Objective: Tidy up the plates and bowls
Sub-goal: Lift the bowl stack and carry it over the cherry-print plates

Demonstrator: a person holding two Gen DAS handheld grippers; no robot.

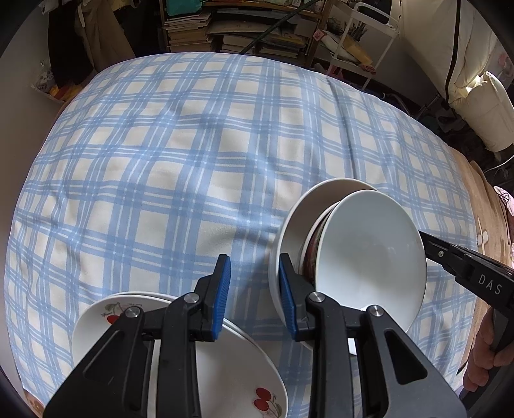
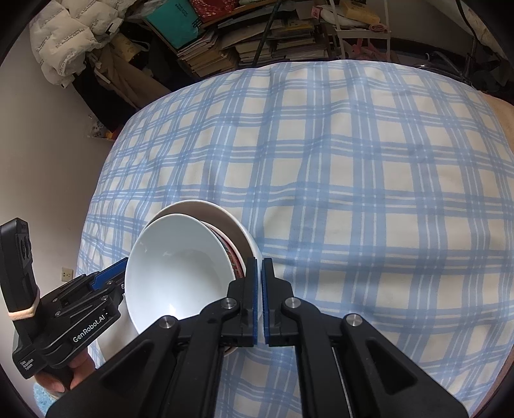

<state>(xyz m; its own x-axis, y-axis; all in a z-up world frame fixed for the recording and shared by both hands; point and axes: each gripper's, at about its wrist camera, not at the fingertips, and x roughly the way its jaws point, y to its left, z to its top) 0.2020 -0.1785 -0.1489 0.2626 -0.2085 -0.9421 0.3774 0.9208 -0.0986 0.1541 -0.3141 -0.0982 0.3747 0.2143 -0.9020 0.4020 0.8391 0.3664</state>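
Plaid cloth (image 1: 192, 154), bookshelf (image 1: 244, 29) behind — left tongs (image 1: 253, 297) agape (empty), right tongs (image 2: 259, 300) closed, empty.

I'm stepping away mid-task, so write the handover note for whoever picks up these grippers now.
Left gripper: open, one finger beside the rim of the bowl stack.
Right gripper: shut at the stack's opposite rim; unclear whether it pinches it.
Done: three bowls nested on the checked cloth; cherry plates stacked beside them.
Left: probably only settling both stacks.
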